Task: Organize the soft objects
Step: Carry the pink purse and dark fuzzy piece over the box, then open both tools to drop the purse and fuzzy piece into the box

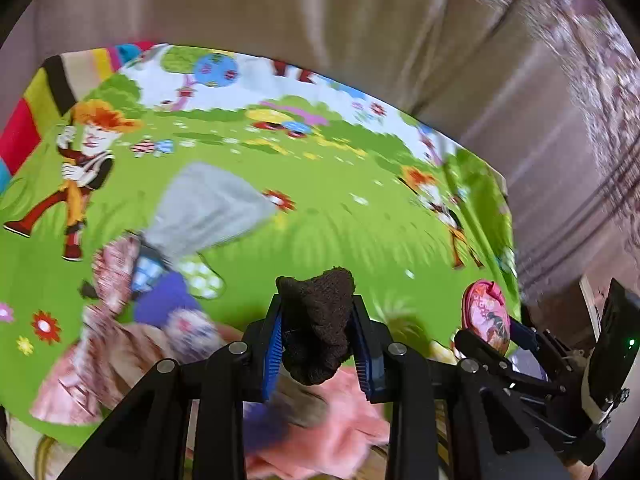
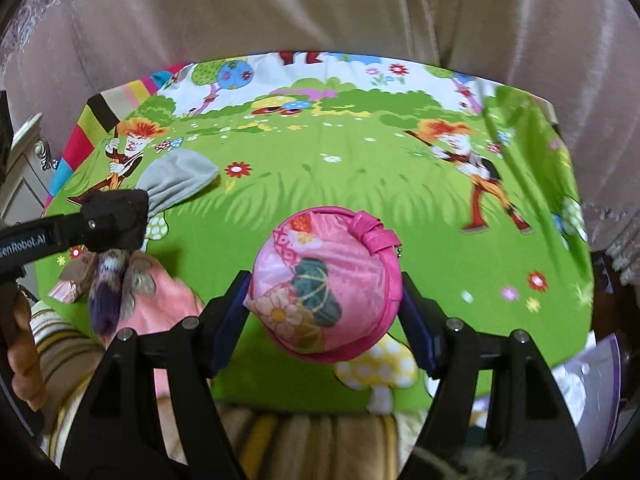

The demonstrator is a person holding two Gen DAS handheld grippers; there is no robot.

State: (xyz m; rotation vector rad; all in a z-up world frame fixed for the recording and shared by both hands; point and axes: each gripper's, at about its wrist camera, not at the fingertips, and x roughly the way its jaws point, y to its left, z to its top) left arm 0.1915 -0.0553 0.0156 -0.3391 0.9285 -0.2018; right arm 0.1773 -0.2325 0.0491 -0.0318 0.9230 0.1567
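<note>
My left gripper (image 1: 318,344) is shut on a dark brown knitted piece (image 1: 318,320), held up above the cartoon-printed green sheet (image 1: 340,216). In the right wrist view that same gripper (image 2: 112,220) hangs at the left with the brown piece (image 2: 120,204) in it. My right gripper (image 2: 324,312) is shut on a round pink pouch (image 2: 324,280) with a flower print and a pink knot. The pouch (image 1: 486,316) also shows at the right of the left wrist view. A grey cloth (image 1: 208,208) lies flat on the sheet, and it appears as the grey cloth (image 2: 176,180) at upper left.
A heap of soft things lies at the near left: pink-patterned fabric (image 1: 108,344), a purple piece (image 1: 164,300), a salmon cloth (image 1: 332,432). Beige curtain (image 1: 320,12) hangs behind the bed. A hand and striped sleeve (image 2: 52,344) sit at the lower left.
</note>
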